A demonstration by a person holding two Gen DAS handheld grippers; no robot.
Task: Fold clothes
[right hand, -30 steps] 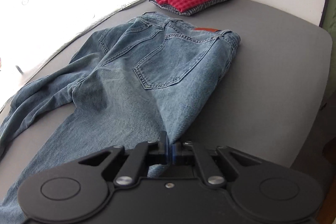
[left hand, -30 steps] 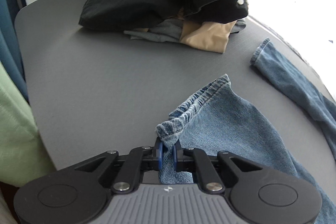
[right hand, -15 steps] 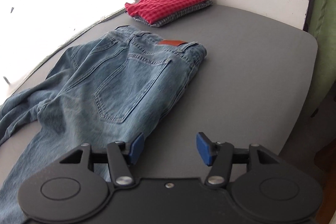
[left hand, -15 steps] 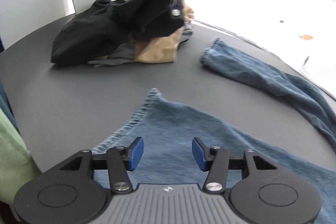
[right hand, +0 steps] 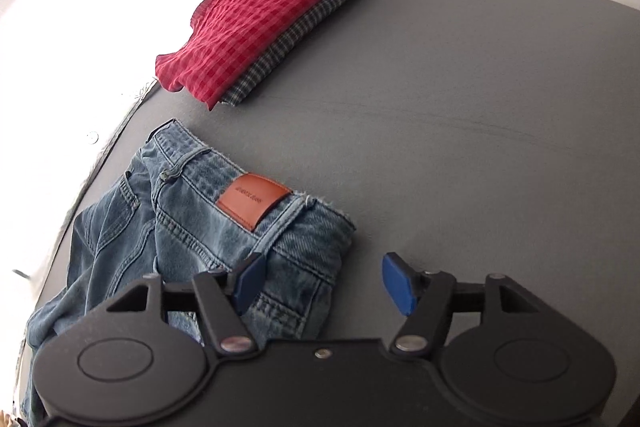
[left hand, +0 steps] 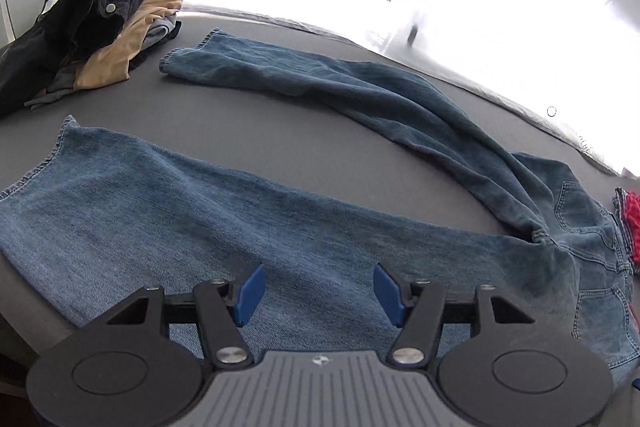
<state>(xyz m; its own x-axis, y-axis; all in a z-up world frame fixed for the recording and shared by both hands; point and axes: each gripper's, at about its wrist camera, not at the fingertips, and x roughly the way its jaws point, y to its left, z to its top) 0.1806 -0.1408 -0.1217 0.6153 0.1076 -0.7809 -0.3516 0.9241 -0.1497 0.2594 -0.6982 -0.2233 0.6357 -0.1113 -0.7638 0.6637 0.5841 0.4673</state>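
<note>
Blue jeans (left hand: pixel 240 211) lie spread on the grey table (left hand: pixel 248 131), both legs stretched toward the left in the left wrist view. My left gripper (left hand: pixel 318 293) hovers over the near leg, its jaws opening with nothing pinched between them. In the right wrist view the jeans' waistband (right hand: pixel 224 211) with an orange leather patch (right hand: pixel 253 201) lies flat. My right gripper (right hand: pixel 324 287) stands above the waist corner, jaws opening, its blue pads clear of the denim.
A heap of black, tan and grey garments (left hand: pixel 92 27) sits at the table's far left. A folded red checked shirt (right hand: pixel 256 15) rests on a folded dark checked one (right hand: pixel 304 27) at the back. Bare grey tabletop (right hand: pixel 480 127) extends right of the waistband.
Both grippers let go of the jeans and opened. The left swung right along the near leg; the right moved up to the waistband. The jeans now lie flat.
</note>
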